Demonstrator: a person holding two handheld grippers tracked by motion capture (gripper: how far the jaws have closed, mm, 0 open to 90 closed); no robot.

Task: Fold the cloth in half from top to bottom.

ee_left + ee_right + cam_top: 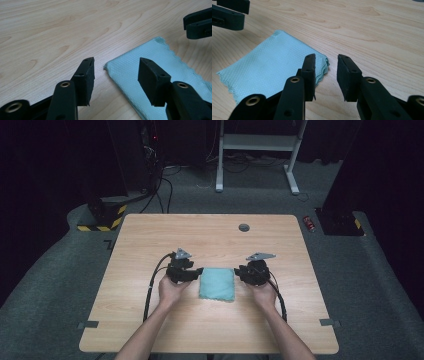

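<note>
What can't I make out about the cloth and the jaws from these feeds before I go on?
- Folded teal cloth: layer count, too small in the high view.
- Its near end in the left gripper view: behind a black jaw and cut by the bottom edge.
- Left gripper and right gripper: jaw gaps, hidden by their bodies in the high view.
- Small red item on the floor: too small to identify.
</note>
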